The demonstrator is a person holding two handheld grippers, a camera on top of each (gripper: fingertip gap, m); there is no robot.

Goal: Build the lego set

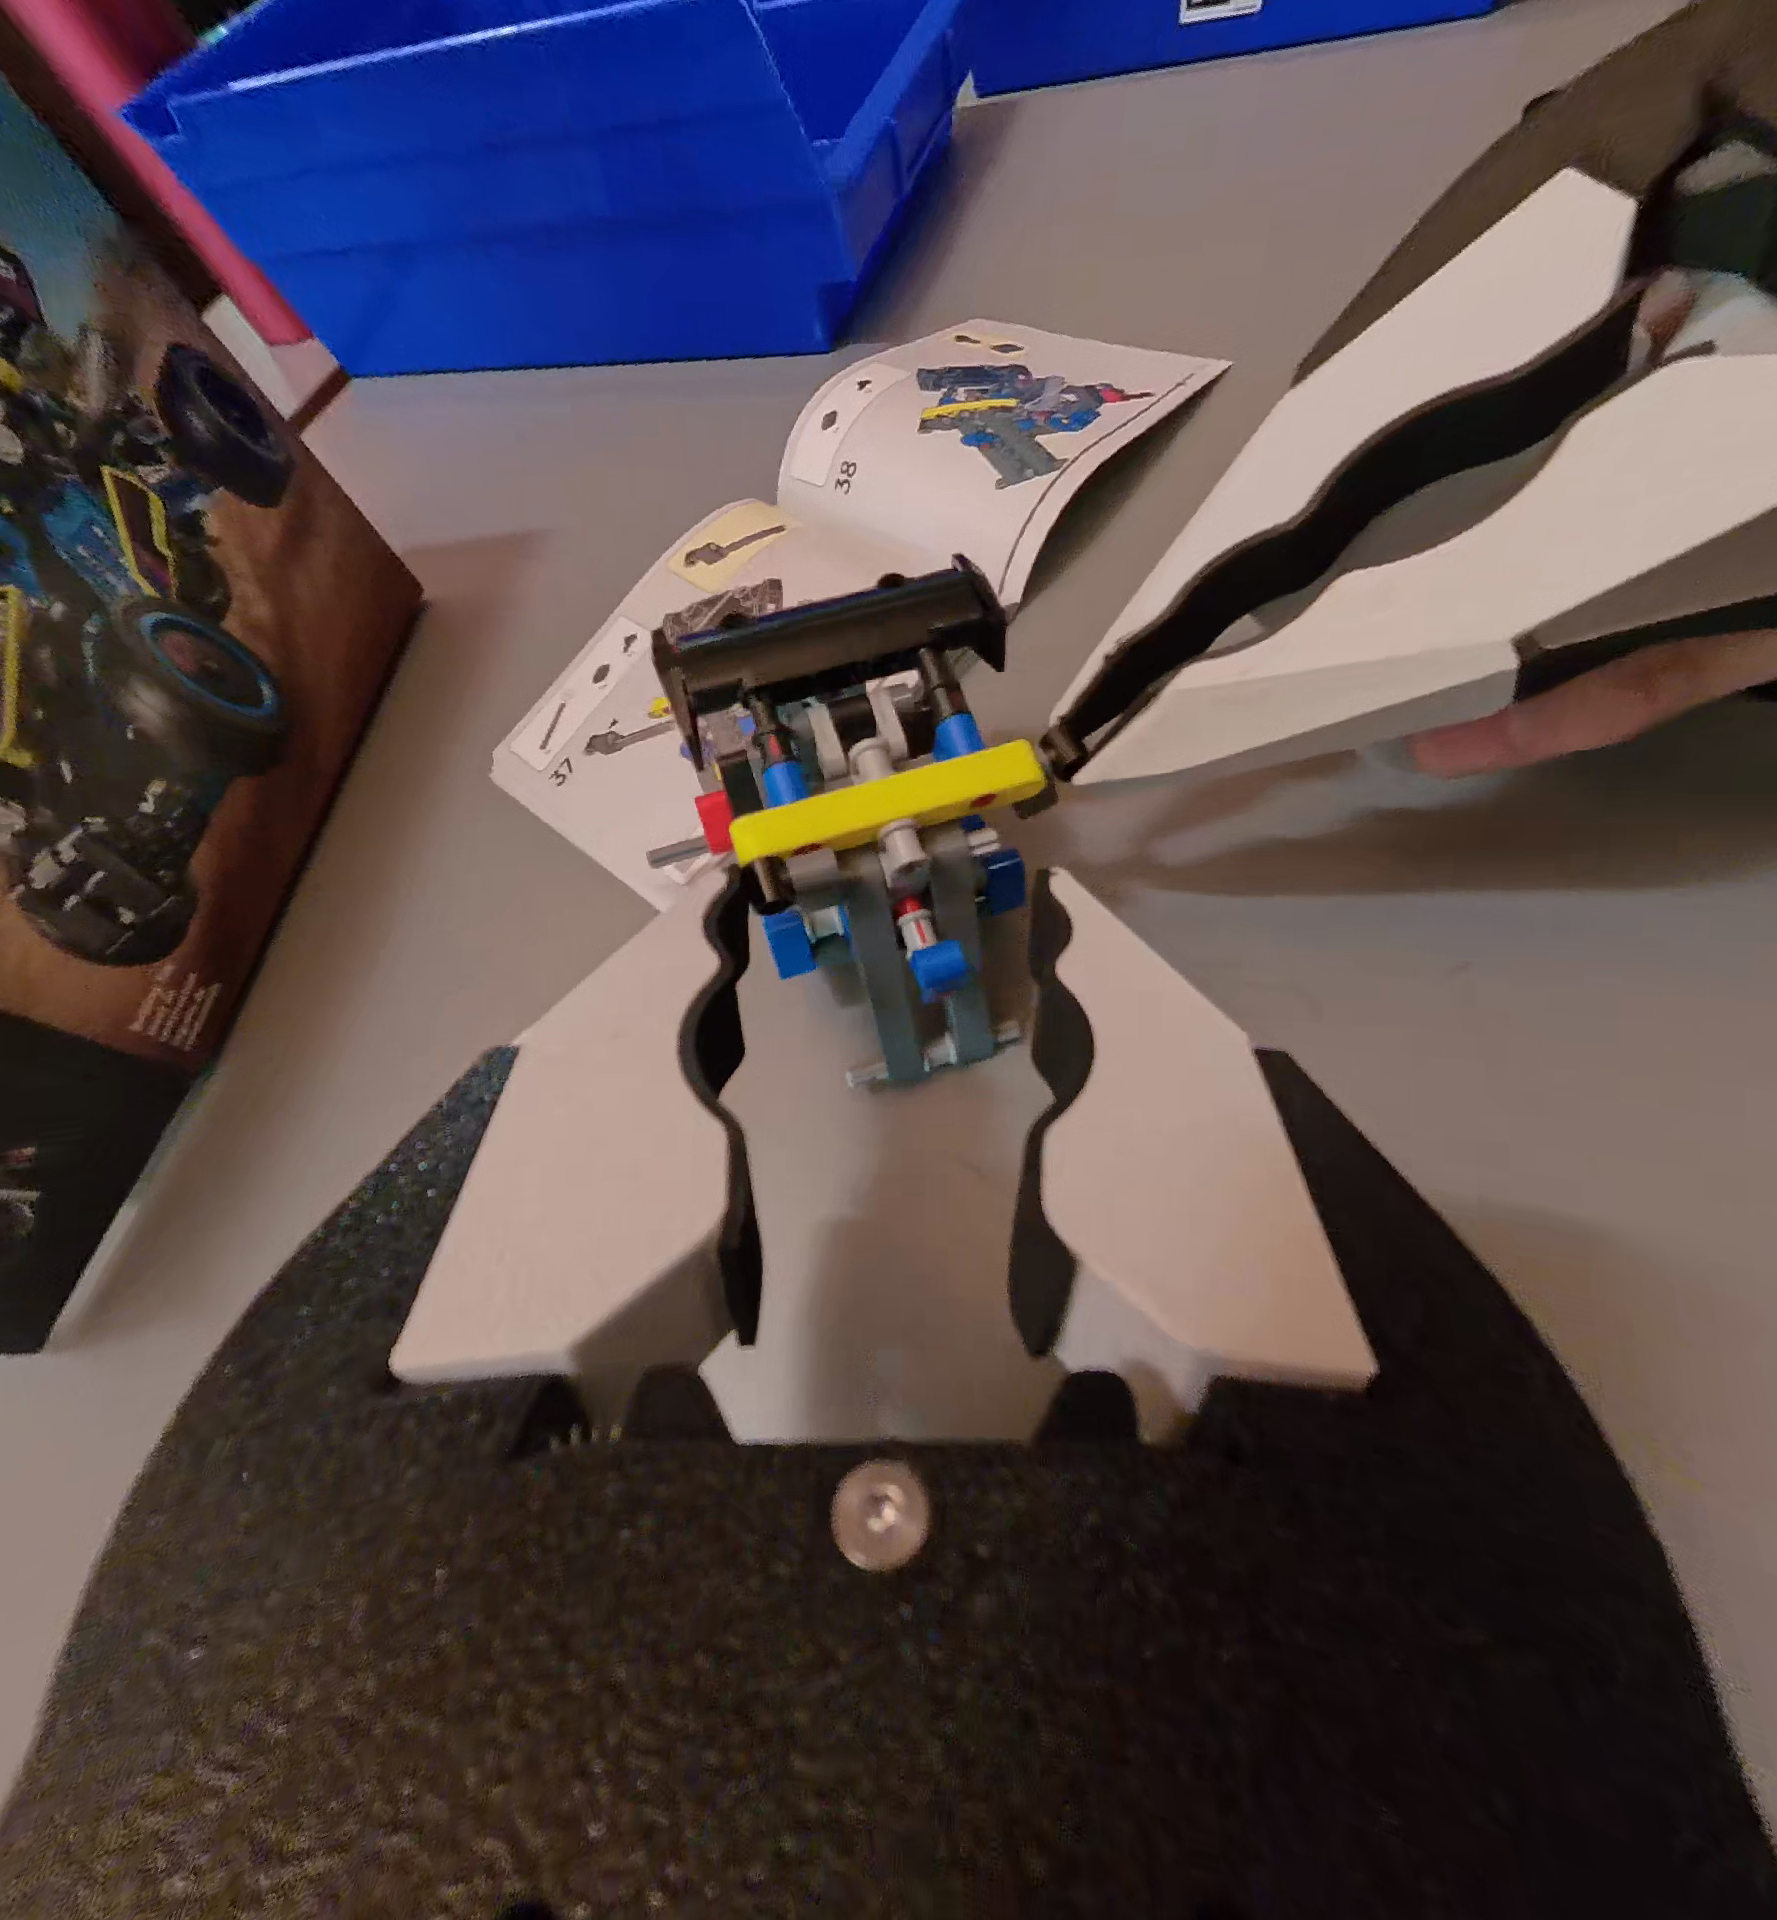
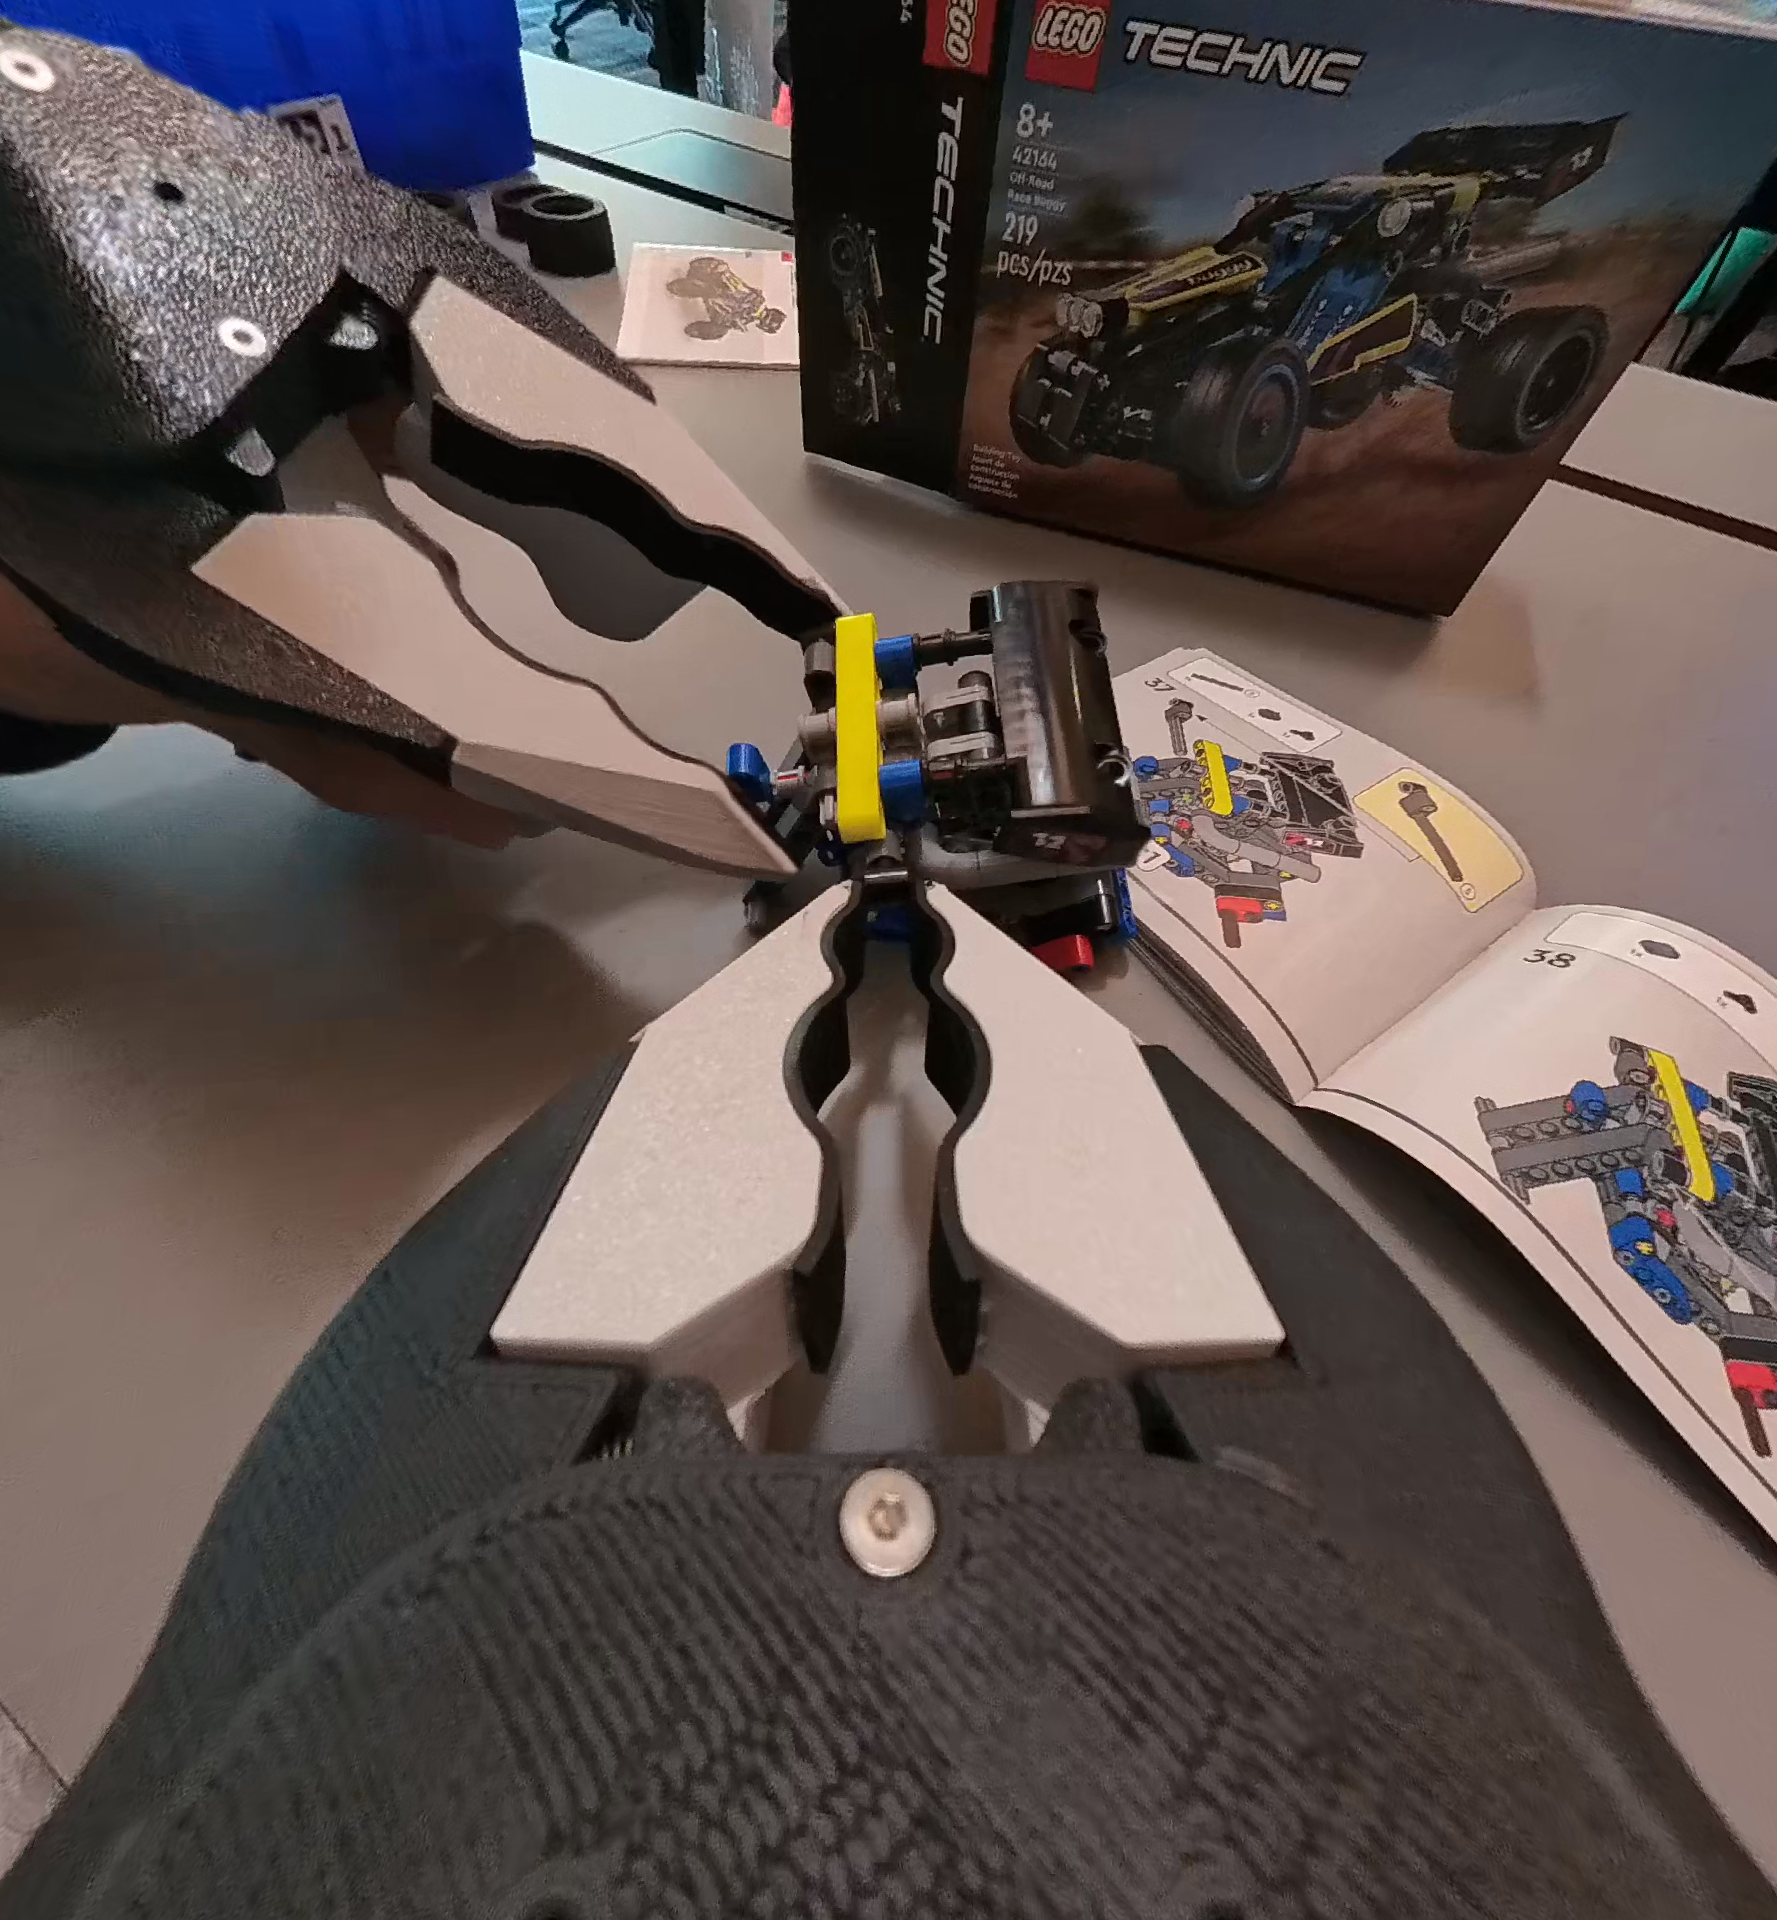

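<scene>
- Left gripper point(image 1: 879, 914): jaws spread around the brick model's point(image 1: 863, 821) grey frame, pads clear.
- Right gripper point(image 2: 886, 902): clenched on a small dark pin point(image 2: 884, 878) at the model's yellow beam point(image 2: 856, 727).
- Open instruction booklet point(image 2: 1383, 987) lies beside.

You see a toy model point(image 1: 853, 821) in yellow, blue, black and grey (one red peg), blue bins point(image 1: 510, 197), grey table point(image 1: 1383, 987).

My left wrist camera looks forward and down along my left gripper point(image 1: 884, 935), close over the grey surface point(image 1: 1383, 1039), facing the blue bins point(image 1: 510, 187). My right wrist camera looks along my right gripper point(image 2: 889, 894) from the side, facing the box point(image 2: 1279, 312). Both share the brick model point(image 1: 863, 790), the open booklet point(image 1: 967, 436) and each other's gripper.
</scene>
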